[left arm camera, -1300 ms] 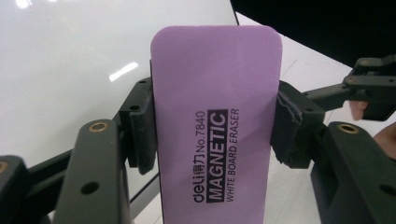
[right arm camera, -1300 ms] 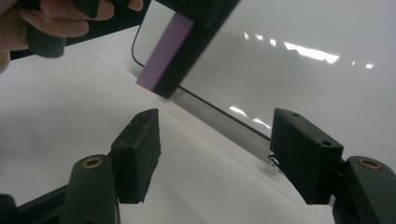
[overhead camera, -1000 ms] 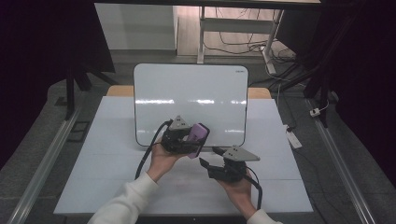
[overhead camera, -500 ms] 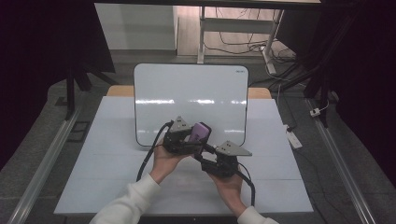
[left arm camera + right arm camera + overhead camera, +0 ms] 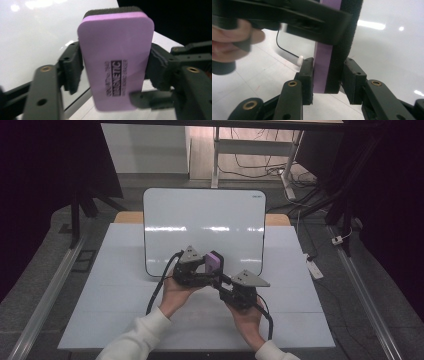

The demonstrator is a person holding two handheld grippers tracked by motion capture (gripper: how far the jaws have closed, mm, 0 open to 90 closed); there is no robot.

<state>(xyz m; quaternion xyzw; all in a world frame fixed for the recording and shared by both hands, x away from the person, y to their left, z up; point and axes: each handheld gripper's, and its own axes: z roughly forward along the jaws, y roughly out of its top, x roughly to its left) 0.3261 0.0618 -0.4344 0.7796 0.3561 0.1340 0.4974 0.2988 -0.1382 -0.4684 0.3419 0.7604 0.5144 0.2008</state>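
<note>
The eraser (image 5: 215, 262), a purple block with a black felt face, is in the air just above the near edge of the whiteboard (image 5: 200, 220), which lies on the far half of the white table (image 5: 115, 295). It stands upright between the two grippers, near the middle of the table.

The left gripper (image 5: 210, 270) reaches in from the left, held by the left hand (image 5: 175, 292). In the left gripper view its jaws stand on either side of the eraser's (image 5: 115, 60) long edges; they have just been opening, and a thin gap shows on the left side, while the right pad (image 5: 157, 67) looks close against the edge, though blur makes that contact hard to judge. The printed word MAGNETIC faces this camera.

The right gripper (image 5: 222, 281) comes in from the near right, held by the right hand (image 5: 247, 317). Its jaws have just been closing, and in the right gripper view they pinch the lower end of the eraser (image 5: 329, 62) across its thickness: one pad (image 5: 308, 75) on the purple back, the other (image 5: 350, 77) on the felt (image 5: 342, 37). The left gripper's jaw crosses the top of that view, with the left hand's fingers (image 5: 229, 37) at the left. The whiteboard (image 5: 392, 50) lies behind the eraser.
</note>
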